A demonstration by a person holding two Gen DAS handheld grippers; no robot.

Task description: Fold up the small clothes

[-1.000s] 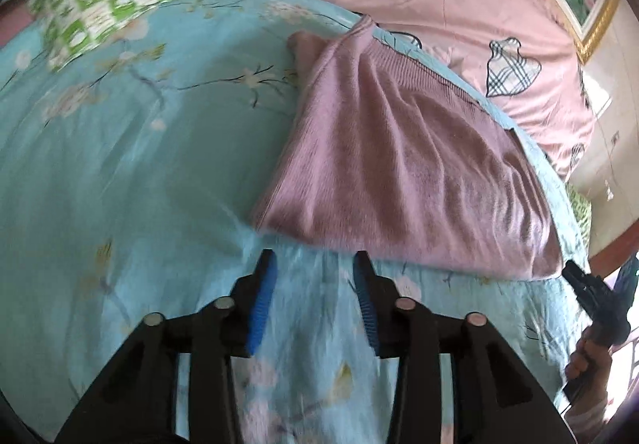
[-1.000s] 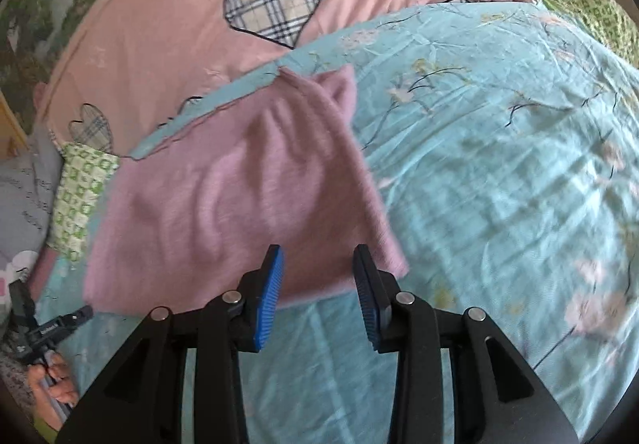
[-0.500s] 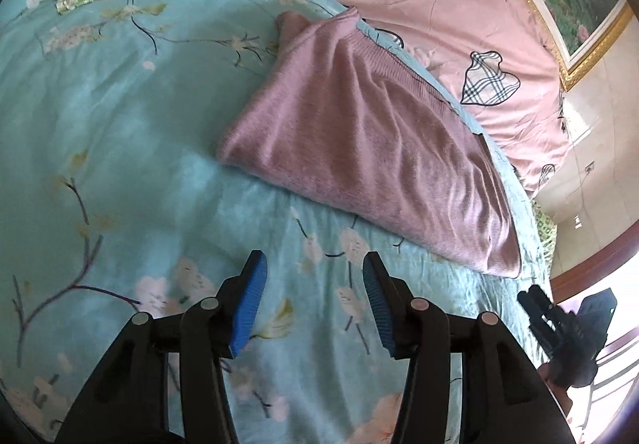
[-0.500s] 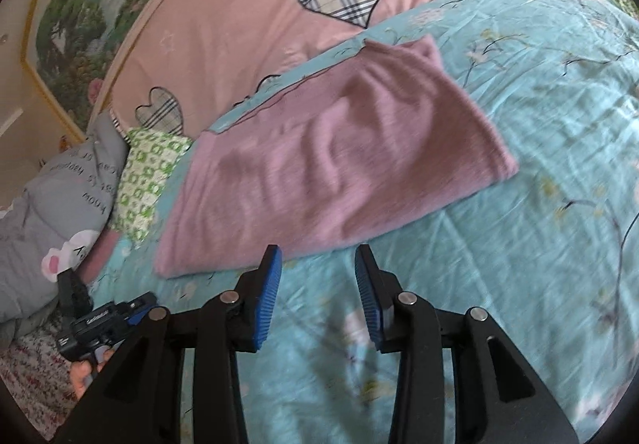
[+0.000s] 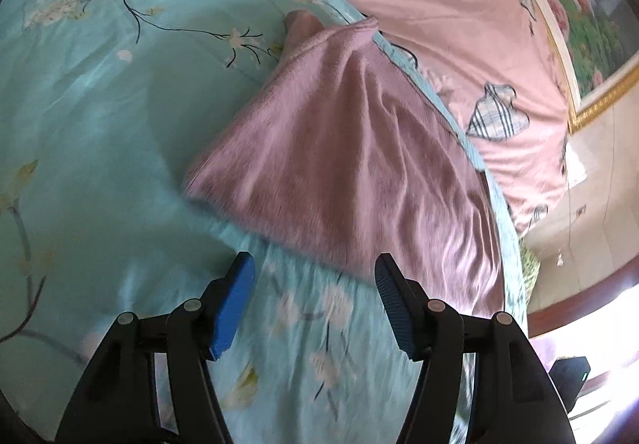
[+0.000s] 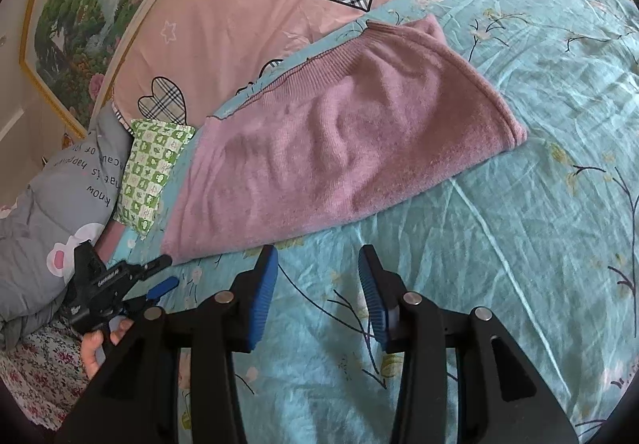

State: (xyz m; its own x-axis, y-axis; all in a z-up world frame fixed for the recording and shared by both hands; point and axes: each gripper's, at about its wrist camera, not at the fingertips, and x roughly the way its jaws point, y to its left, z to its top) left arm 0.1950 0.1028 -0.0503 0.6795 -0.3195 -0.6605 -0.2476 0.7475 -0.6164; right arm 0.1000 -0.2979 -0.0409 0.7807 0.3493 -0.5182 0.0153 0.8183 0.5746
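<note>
You have one pink knit garment [image 6: 343, 148] lying folded on the teal floral bedspread [image 6: 539, 244], just ahead of your two grippers, left [image 5: 315, 300] and right [image 6: 317, 294], both spread wide, empty.

**Layout on bed**

Sweater [image 6: 343, 148] lies flat on the quilt [image 6: 519, 224], its ribbed hem toward the sheet [image 6: 247, 4] behind. Right gripper [image 6: 317, 294] sits before the sweater's near edge, over the quilt, apart from it. Left gripper [image 6: 161, 276] is at the sweater's left corner, before the pillow [image 6: 151, 172]. Duvet [image 6: 44, 220] lies left of the pillow. Painting [image 6: 76, 16] stands behind the sheet.
</note>
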